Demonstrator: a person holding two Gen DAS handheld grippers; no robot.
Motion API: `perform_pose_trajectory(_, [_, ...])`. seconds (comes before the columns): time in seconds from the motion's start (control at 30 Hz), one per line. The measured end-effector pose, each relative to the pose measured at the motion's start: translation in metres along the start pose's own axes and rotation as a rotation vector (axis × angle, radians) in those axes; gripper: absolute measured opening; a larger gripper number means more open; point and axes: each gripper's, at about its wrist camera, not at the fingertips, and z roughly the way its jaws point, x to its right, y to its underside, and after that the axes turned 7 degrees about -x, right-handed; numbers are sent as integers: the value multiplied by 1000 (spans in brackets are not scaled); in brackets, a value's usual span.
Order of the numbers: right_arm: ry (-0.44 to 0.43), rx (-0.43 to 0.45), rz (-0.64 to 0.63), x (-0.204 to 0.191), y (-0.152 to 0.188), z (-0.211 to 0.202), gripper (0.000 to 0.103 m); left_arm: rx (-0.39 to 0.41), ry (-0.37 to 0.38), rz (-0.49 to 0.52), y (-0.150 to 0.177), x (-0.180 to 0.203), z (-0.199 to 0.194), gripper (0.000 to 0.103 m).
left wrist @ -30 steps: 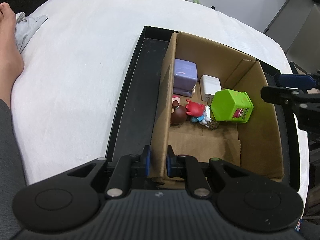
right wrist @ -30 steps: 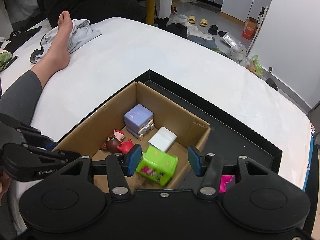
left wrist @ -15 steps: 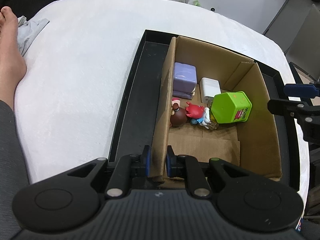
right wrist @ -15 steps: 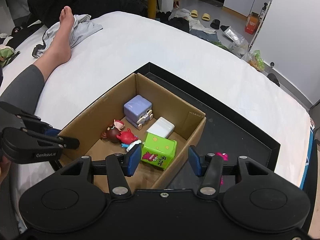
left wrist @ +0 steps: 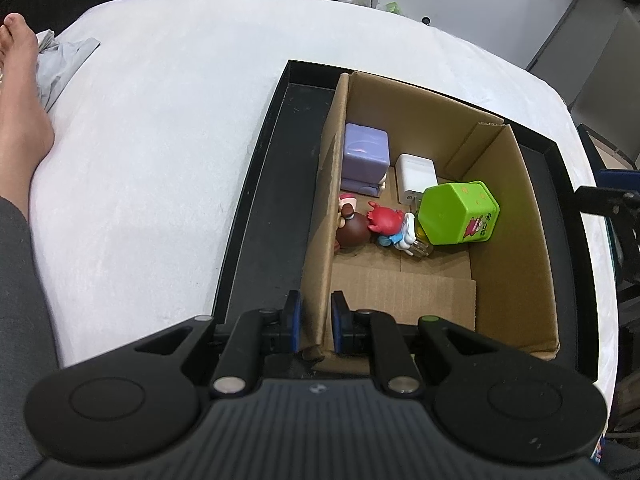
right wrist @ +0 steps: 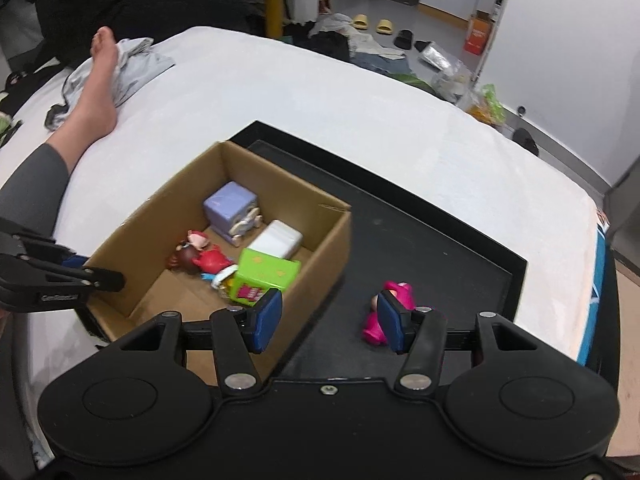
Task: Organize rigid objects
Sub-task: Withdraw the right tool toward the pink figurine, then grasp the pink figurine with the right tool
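White bed (right wrist: 360,92): one cardboard box (left wrist: 516,248)

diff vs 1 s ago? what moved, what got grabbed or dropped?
The right gripper, open and empty, slid off the cardboard box toward the pink toy on the black tray. Nothing grabbed or released. Unchanged: the left gripper stays clamped on the box wall; the toys inside haven't moved.

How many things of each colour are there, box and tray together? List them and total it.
Purple cube: 1
White block: 1
Green box: 1
Brown figurine: 1
Red figurine: 1
Pink toy, on the black tray outside the cardboard box: 1
Total: 6
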Motion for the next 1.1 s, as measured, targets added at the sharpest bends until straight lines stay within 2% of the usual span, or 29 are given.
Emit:
perform_pose_trajectory(0.2, [13,-10,72,25,3,10,53,5,5,3,1,-2,0,14])
perform_pose_trajectory(0.53, [27,-57,173,49,13,56,53,12,21,6,2,-5,-3,14])
perform_pose_trajectory(0.9, [52,-60,274,60,17,93,52,11,46,2,2,-10,-2,14])
perform_pose_trajectory(1.1, [44,-32,296,58,21,107,52,21,52,-10,3,-12,-2,14])
